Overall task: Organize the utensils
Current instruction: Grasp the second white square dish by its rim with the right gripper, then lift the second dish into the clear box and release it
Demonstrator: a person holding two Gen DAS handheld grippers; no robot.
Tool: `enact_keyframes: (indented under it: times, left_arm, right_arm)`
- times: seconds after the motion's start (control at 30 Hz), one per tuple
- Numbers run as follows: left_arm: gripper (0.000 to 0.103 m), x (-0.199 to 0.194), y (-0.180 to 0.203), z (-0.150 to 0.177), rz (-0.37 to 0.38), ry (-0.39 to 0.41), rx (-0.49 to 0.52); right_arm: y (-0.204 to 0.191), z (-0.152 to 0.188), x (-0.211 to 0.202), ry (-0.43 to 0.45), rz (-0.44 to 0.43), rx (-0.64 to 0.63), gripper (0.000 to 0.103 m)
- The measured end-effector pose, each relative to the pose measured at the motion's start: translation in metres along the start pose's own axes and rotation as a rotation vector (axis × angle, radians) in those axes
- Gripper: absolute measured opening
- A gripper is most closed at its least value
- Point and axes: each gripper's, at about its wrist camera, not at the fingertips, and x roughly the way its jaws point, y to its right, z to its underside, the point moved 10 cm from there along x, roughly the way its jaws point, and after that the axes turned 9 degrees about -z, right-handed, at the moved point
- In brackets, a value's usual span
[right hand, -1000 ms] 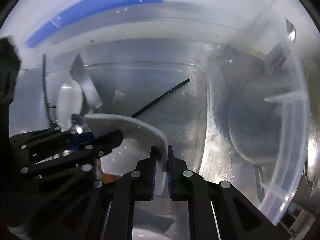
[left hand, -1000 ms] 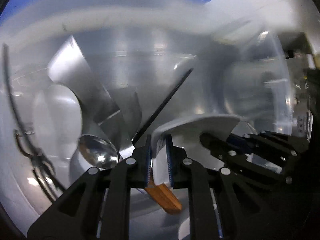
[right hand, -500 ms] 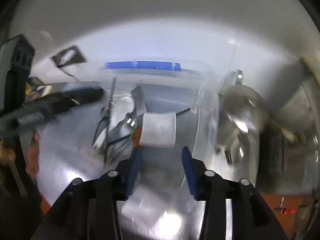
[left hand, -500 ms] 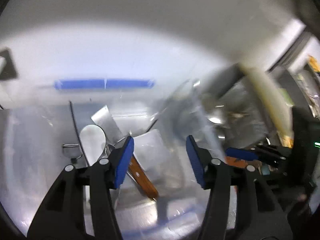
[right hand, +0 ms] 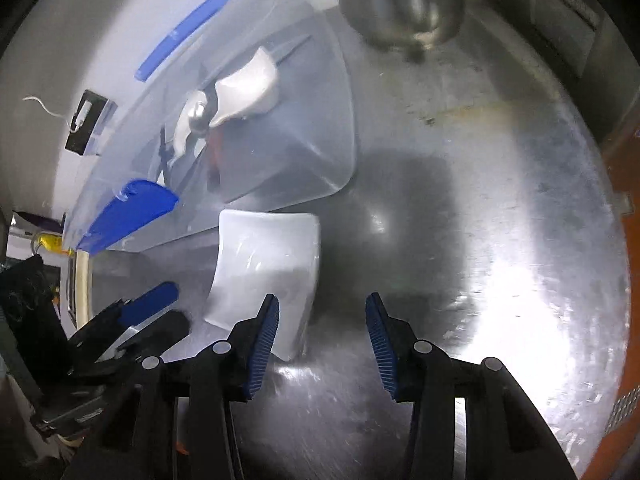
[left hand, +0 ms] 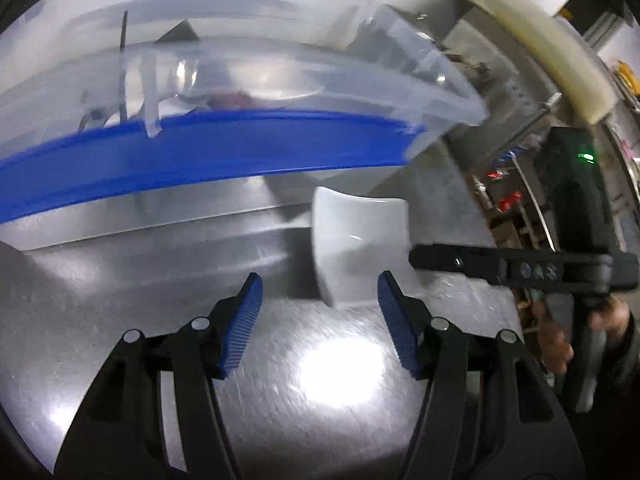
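Observation:
A clear plastic bin (left hand: 248, 80) with blue handles stands on the steel table; it also shows in the right wrist view (right hand: 304, 128). Inside lie a white dish (right hand: 248, 88), a metal spoon (right hand: 196, 114) and other utensils, blurred through the wall. A second white curved dish (left hand: 360, 248) sits on the table just outside the bin; it also shows in the right wrist view (right hand: 264, 272). My left gripper (left hand: 320, 324) is open and empty just in front of it. My right gripper (right hand: 320, 344) is open and empty, its left finger beside the dish.
A steel pot (right hand: 408, 4) stands beyond the bin. The steel table (right hand: 500, 240) stretches to the right, with an orange edge (right hand: 624, 184) at far right. My right gripper's body (left hand: 520, 268) reaches in from the right in the left wrist view.
Both grippers let go of the white dish inside the bin, opened and pulled back out. They now hover low over the table in front of the bin.

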Motion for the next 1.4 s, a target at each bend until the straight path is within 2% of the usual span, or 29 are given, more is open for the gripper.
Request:
enact_keyframes:
  times: [0.2,0.4,0.53,0.6,0.67,0.73,0.77,0.83,0.97,1.07,1.2,1.3,1.4]
  left_arm:
    - [0.057,0.007,0.001,-0.001,-0.043,0.021,0.009]
    - [0.057,0.014,-0.001,-0.011,-0.043,0.067,0.047]
    - [0.056,0.024,0.000,-0.008,-0.054,0.022,0.048]
    - [0.048,0.031,-0.001,-0.005,-0.050,-0.012,0.039]
    - [0.042,0.040,0.004,-0.004,-0.043,-0.033,0.037]
    - [0.029,0.047,0.005,-0.002,-0.034,-0.063,0.031]
    - [0.027,0.051,0.007,-0.001,-0.021,-0.072,0.023]
    - [0.012,0.054,0.015,-0.001,0.002,-0.081,0.033]
    - [0.011,0.053,0.023,0.003,0.000,-0.090,0.034]
    - [0.008,0.034,0.029,0.004,-0.001,-0.064,0.043]
    - [0.008,-0.012,0.043,-0.007,0.041,0.004,0.045]
    - [0.008,-0.057,0.049,-0.038,0.075,0.095,0.056]
    - [0.008,-0.081,0.034,-0.087,0.066,0.146,0.080]
  right_arm:
    - [-0.012,-0.009,0.011,0.080,0.070,-0.047,0.045]
    - [0.004,-0.003,0.021,0.071,0.071,-0.011,0.046]
    - [0.013,-0.005,0.024,0.074,0.085,0.001,0.045]
    - [0.015,-0.005,0.022,0.070,0.077,0.008,0.038]
    - [0.013,-0.004,0.028,0.049,0.069,0.001,0.022]
    - [0.008,-0.004,0.033,0.030,0.057,-0.020,0.014]
    - [0.006,-0.004,0.034,0.032,0.058,-0.027,0.012]
    - [0.002,-0.004,0.036,0.037,0.082,-0.052,0.011]
    - [0.001,-0.002,0.035,0.034,0.090,-0.051,0.010]
    - [-0.009,0.008,0.018,0.039,0.069,-0.073,0.010]
    - [-0.042,0.014,-0.027,0.104,0.049,-0.144,0.010]
    - [-0.078,-0.004,-0.068,0.187,0.048,-0.250,0.010]
    - [-0.115,-0.059,-0.088,0.240,0.063,-0.358,0.010]
